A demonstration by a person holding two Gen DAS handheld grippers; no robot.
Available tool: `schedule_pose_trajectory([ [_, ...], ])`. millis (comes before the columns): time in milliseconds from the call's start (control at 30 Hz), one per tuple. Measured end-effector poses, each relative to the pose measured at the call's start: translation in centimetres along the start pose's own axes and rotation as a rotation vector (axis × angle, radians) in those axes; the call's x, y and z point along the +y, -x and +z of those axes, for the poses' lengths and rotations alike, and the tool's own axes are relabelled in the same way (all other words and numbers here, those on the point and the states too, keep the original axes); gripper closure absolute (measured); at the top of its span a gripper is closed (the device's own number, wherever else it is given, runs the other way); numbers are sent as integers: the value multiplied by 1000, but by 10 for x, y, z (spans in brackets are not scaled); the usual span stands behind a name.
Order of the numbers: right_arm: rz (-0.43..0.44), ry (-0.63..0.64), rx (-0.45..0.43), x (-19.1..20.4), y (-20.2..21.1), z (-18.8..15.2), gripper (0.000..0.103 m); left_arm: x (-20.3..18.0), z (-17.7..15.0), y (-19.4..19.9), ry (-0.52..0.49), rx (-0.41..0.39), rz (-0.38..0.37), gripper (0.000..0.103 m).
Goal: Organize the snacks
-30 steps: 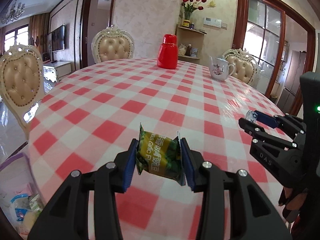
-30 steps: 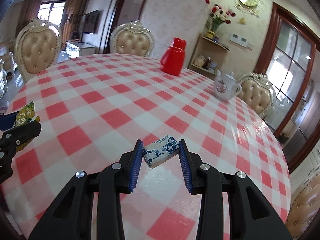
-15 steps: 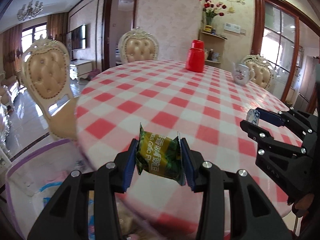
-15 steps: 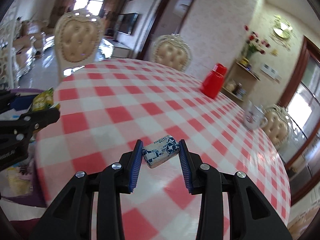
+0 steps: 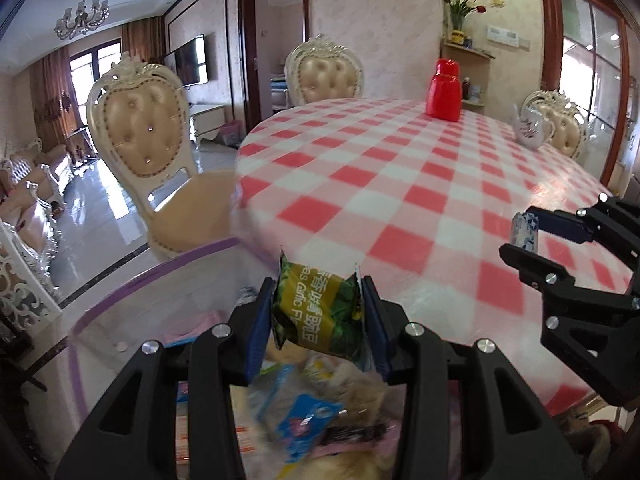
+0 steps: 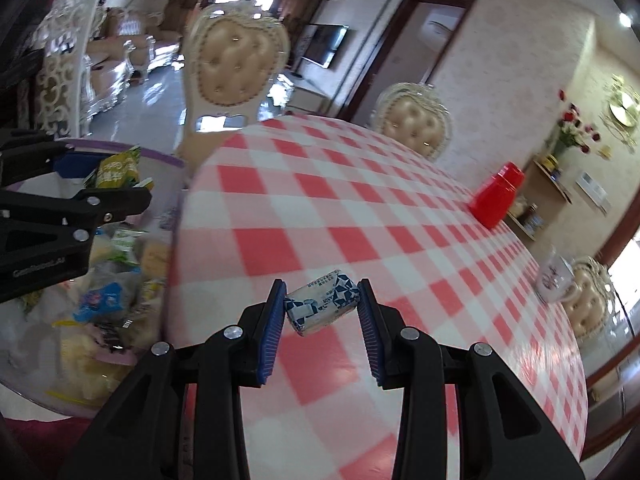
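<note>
While my left gripper (image 5: 320, 320) is clamped on the green packet (image 5: 316, 312) over the clear bin (image 5: 132, 280), I'd let go only once it's well inside the rim. My right gripper (image 6: 322, 312), pinching the blue-white packet (image 6: 320, 304), hangs above the checked table (image 6: 360, 208); I'd bring it across next. Only the right view shows how full the bin is.

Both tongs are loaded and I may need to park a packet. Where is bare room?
The checked tablecloth is bare from its near edge back to the red jar and the teapot. The clear bin beside the table is crowded with snack packets.
</note>
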State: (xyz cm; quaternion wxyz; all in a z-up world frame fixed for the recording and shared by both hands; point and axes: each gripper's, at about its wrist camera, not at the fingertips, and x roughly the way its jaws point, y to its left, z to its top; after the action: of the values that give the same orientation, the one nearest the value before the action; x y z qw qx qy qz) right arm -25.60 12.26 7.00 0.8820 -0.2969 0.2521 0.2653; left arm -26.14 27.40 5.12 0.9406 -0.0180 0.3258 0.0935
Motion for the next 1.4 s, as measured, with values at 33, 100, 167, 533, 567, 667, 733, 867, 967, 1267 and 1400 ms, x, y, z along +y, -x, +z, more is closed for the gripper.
schedule_pose_trajectory([
  [33,34,-3,3,5,0,3,67,5,-2,1,-3,5,13,60],
  [100,139,-18,6,17,1,10,67,19,-7,2,-8,21,51,60],
  [167,224,-18,10,32,2,17,67,33,-11,2,-3,38,79,60],
  [533,430,52,64,102,-6,37,67,81,-22,-8,44,121,214,59],
  [567,441,55,68,106,-7,37,67,85,-23,-9,48,124,221,59],
  [667,456,65,70,114,-7,38,67,91,-25,-9,64,125,216,57],
  [733,469,63,71,116,-6,39,67,92,-25,-8,63,121,219,57],
  [867,494,52,68,115,-6,38,65,93,-24,-6,74,113,224,53],
  [967,510,29,67,108,-5,37,56,94,-23,-3,88,94,237,40],
  [1267,487,-30,62,88,-1,27,19,83,-17,1,75,48,270,5],
  [1400,517,-102,75,65,2,23,16,82,-12,8,113,7,288,2],
])
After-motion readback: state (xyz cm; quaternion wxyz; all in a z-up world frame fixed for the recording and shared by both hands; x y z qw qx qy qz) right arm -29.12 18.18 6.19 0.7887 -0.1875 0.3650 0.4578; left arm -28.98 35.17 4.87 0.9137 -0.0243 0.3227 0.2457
